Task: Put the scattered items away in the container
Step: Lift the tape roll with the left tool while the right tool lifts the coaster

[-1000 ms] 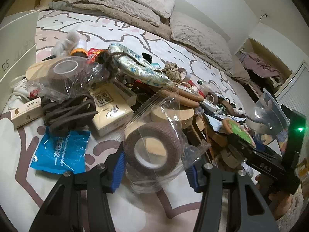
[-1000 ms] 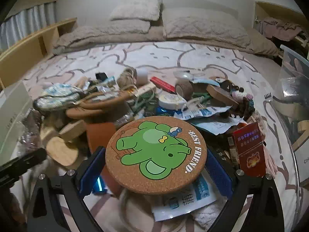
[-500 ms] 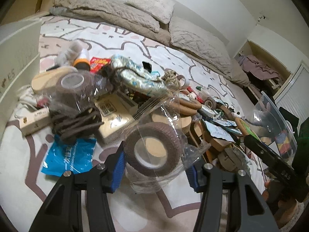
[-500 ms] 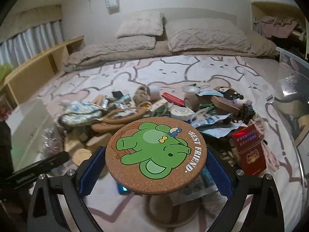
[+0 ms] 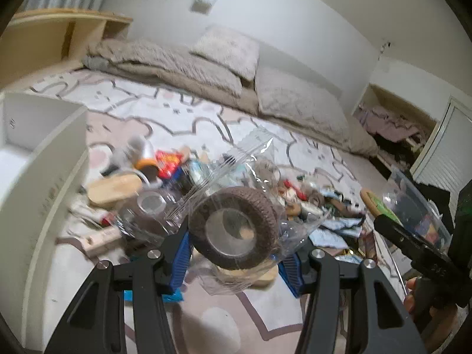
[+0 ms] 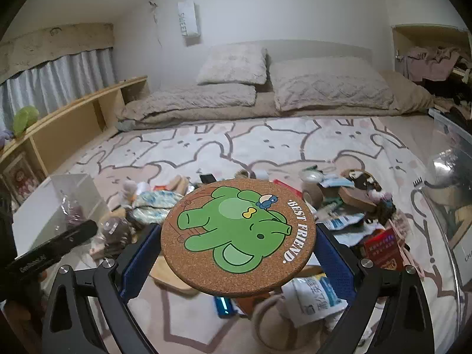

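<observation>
Carry step in hand, both loads lifted clear of the pile. Nearest in the left wrist view: left gripper clamped on a bagged brown tape roll, blue pads pressing the plastic at either side, roll held above the bedspread near its front edge. Nearest in the right wrist view: right gripper closed on the edges of a round cork coaster with a green elephant, held flat over the clutter.

Beyond the jaws, the scattered pile spread across the middle of the bedspread: packets, a red box, wooden pieces, more tape. At the right edge, a clear plastic bin, probably the container meant, though a white box at the left edge could serve too; hard to tell from blurred frames. Farthest back, pillows against the wall.

Next move, as a judgement: swing each load over an open container, lower inside the rim, then release; crinkly bag likely to slip or snag a pad, flat coaster likely to tip on release.

Against a second ago: both grippers raised and tilted up, pile now lower and farther in view, wall and curtains newly showing, grips unchanged.
</observation>
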`<state>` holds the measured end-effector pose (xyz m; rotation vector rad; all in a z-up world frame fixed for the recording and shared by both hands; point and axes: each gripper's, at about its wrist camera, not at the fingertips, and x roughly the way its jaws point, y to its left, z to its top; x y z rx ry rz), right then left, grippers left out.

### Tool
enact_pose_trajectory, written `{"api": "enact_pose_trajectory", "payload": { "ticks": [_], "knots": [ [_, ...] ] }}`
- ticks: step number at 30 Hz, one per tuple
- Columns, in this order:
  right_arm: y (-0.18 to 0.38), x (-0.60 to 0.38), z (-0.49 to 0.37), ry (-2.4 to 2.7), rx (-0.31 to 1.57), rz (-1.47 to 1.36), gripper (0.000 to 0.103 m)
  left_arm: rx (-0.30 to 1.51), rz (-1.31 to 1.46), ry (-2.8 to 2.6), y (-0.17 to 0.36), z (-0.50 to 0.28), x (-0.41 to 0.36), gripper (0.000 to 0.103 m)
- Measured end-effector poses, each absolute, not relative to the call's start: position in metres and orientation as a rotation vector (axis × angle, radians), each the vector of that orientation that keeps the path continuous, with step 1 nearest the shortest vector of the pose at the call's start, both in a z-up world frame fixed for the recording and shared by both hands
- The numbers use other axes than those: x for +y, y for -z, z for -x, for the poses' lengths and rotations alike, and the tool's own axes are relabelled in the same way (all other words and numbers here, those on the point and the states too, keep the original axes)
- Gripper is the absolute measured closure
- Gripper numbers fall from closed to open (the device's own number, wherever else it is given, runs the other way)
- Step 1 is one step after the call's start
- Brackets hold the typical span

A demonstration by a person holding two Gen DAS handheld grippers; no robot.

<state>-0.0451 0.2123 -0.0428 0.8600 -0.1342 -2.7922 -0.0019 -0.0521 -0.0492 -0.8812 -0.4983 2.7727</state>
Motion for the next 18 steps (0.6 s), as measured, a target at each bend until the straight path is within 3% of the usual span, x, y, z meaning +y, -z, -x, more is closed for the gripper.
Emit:
{"api": "enact_pose_trajectory", "payload": {
  "ticks": [18],
  "knots": [
    [-0.021, 0.129, 0.028, 2.654, -0.136, -0.646, 0.004, -0.636, 0.542, -2.965, -0.018, -0.053, -0.147, 0.049]
  ]
}}
